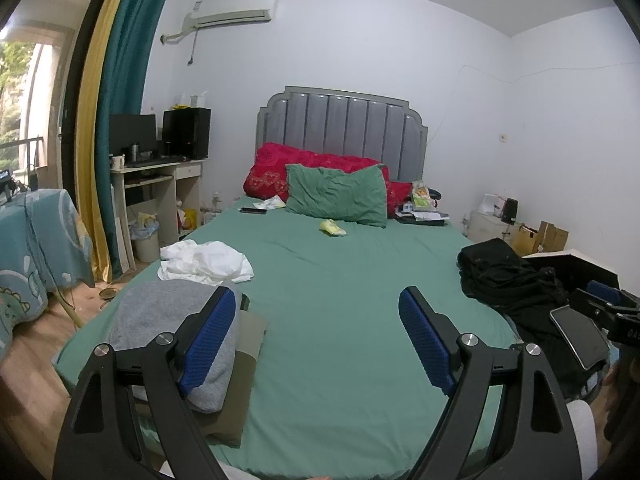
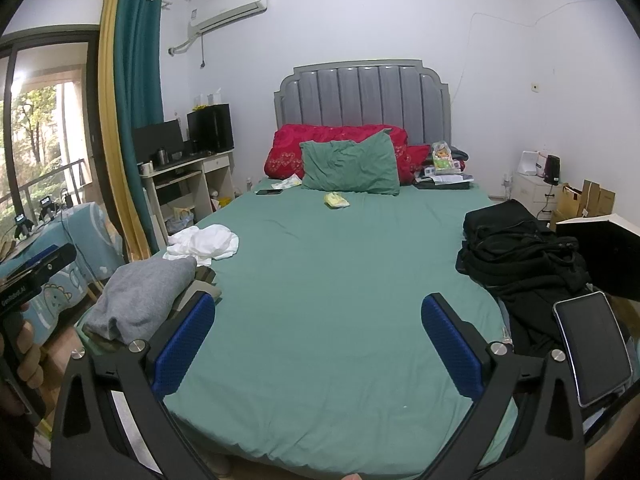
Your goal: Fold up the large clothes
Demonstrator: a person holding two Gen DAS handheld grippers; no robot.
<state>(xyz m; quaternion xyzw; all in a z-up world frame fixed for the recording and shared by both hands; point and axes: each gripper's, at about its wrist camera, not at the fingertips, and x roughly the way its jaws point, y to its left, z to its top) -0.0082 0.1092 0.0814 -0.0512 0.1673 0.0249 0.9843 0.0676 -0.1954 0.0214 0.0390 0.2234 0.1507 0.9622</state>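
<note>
Both the left gripper (image 1: 316, 336) and right gripper (image 2: 318, 344) hover spread and empty above the bed (image 2: 340, 260). Unfolded black clothes (image 2: 516, 256) lie heaped at its right edge: soft, limp, probably bulky, best pinched at a hem or shoulder seam.

Soft, even daylight enters through the glass balcony door (image 2: 44, 136) at left, blown out near its top. Shadows are faint, focus crisp; fisheye bending curves the yellow and teal curtains (image 1: 116, 128), corners black.
</note>
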